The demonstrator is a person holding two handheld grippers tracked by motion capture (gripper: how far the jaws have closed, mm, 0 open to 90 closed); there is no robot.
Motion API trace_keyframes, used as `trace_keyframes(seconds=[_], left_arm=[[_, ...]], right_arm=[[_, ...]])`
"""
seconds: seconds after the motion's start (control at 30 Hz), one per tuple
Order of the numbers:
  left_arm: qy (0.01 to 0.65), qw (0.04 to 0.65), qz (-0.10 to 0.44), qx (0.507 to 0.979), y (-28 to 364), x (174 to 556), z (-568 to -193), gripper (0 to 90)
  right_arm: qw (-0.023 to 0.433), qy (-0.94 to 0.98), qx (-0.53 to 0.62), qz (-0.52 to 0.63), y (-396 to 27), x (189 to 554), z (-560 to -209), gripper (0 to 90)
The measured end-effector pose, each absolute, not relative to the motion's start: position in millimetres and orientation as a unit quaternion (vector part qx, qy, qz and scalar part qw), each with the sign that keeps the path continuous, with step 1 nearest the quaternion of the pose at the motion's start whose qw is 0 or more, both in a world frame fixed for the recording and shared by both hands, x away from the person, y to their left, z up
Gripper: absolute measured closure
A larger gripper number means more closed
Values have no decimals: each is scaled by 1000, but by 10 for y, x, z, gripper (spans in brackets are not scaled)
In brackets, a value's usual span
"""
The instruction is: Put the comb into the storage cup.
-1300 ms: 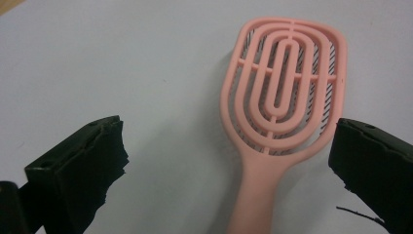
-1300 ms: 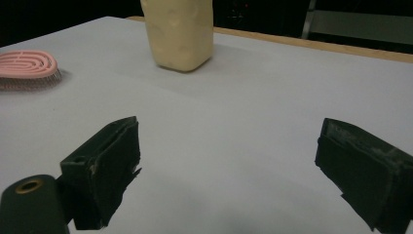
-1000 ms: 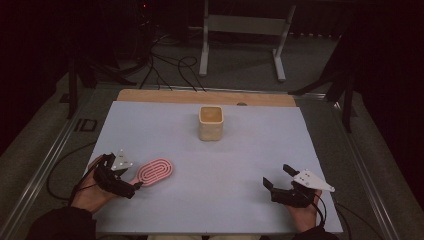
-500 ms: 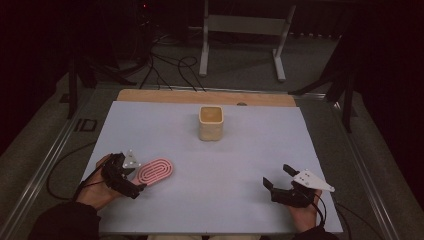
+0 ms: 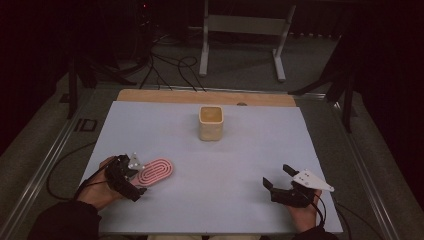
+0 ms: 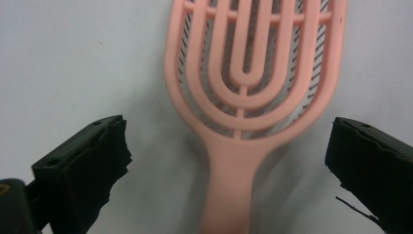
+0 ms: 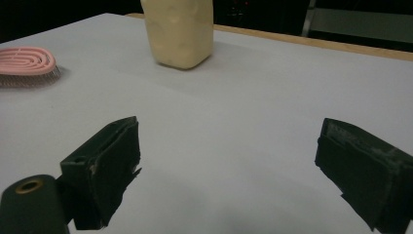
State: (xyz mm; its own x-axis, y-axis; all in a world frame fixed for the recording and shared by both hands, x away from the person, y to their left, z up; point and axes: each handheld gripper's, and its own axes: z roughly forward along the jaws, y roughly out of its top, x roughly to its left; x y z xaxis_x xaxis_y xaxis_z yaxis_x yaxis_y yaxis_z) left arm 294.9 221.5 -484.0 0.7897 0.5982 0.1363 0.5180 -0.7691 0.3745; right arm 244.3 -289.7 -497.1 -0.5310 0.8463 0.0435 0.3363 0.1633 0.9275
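Pink plastic, the vented hairbrush (image 5: 154, 171) lies flat on the white worktop (image 5: 240, 150) near its front left corner, bristles down. The left tool (image 5: 134, 184) is over the brush's handle end; in the left gripper view its jaws stand wide apart on either side of the handle (image 6: 229, 185), not touching it. The right tool (image 5: 278, 177) rests at the front right, jaws apart and holding nothing. A cream cup (image 5: 211, 123) stands upright farther back, near the middle.

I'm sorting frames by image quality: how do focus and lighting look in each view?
High view: table lit, surroundings nearly black, slightly soft. Left gripper view: pink brush close and a little blurred, soft shadow beside its handle. Right gripper view: jaws blurred up close, cream cup and brush soft, background dark.
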Motion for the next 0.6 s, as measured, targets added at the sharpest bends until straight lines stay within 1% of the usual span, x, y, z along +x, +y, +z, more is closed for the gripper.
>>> trace_keyframes(seconds=[0.1, 0.2, 0.27, 0.3, 0.4, 0.47, 0.57, 0.6], left_arm=[[295, 149, 119, 936, 2214, 2943, -4859, 41], [294, 143, 118, 938, 2221, 2932, -4881, 93], [296, 138, 118, 938, 2226, 2925, -4891, 164], [297, 134, 118, 938, 2232, 2926, -4894, 176], [293, 131, 105, 941, 2245, 2923, -4892, 290], [294, 125, 98, 942, 2252, 2928, -4892, 391], [296, 124, 83, 943, 2268, 2949, -4883, 483], [298, 124, 80, 943, 2269, 2954, -4881, 498]], right_arm=[[256, 719, 411, 499, -2897, 2443, -4971, 88], [256, 718, 411, 499, -2896, 2442, -4969, 88], [255, 719, 411, 499, -2899, 2443, -4970, 88], [255, 719, 411, 499, -2898, 2443, -4970, 88], [256, 719, 411, 498, -2894, 2444, -4971, 88], [256, 719, 412, 498, -2891, 2444, -4972, 88], [256, 719, 411, 498, -2890, 2444, -4972, 88], [256, 719, 411, 498, -2890, 2443, -4971, 88]])
